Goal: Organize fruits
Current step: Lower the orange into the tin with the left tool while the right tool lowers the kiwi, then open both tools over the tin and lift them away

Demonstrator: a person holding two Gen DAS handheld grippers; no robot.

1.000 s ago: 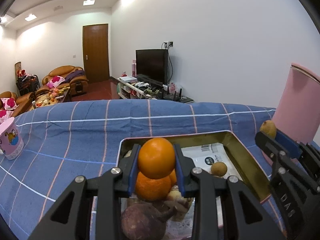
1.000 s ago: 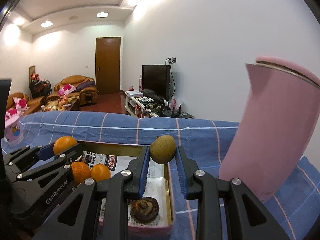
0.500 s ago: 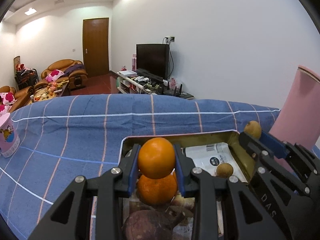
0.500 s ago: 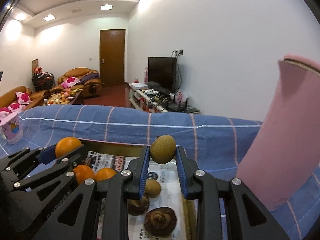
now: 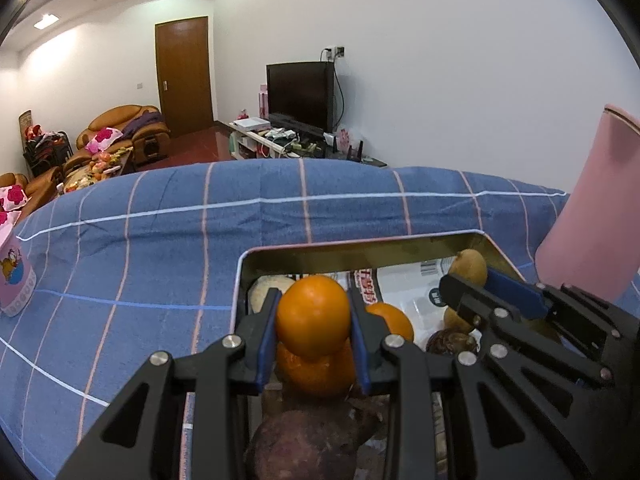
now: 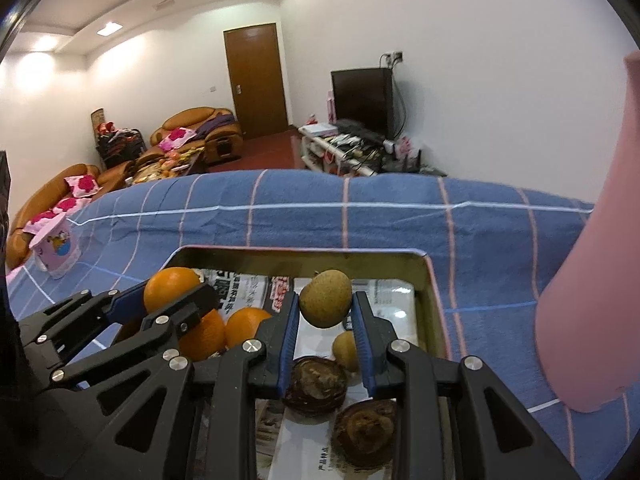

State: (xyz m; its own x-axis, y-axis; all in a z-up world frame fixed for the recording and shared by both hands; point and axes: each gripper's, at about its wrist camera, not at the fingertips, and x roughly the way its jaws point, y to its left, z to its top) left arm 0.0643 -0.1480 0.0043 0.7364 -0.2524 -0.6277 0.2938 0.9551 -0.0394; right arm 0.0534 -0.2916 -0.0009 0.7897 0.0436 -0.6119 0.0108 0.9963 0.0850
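Note:
My left gripper (image 5: 313, 322) is shut on an orange (image 5: 313, 315) and holds it over the left part of a metal tray (image 5: 360, 249). My right gripper (image 6: 326, 307) is shut on a small brown-green fruit (image 6: 326, 303) above the right part of the same tray (image 6: 434, 300). In the tray lie more oranges (image 6: 246, 320), a small brown-green fruit (image 6: 345, 346) and dark brown fruits (image 6: 316, 386) on newspaper. Each gripper shows in the other's view, the right one (image 5: 466, 280) and the left one (image 6: 172, 294).
A tall pink container (image 6: 596, 280) stands right of the tray on the blue checked cloth (image 5: 160, 248). A pink cartoon cup (image 5: 12, 280) stands at the far left. Beyond the table are sofas, a door and a TV.
Both grippers have moved over the tray and lower with their fruits still held. The right gripper has shifted left from beside the pink container to above the tray's right part.

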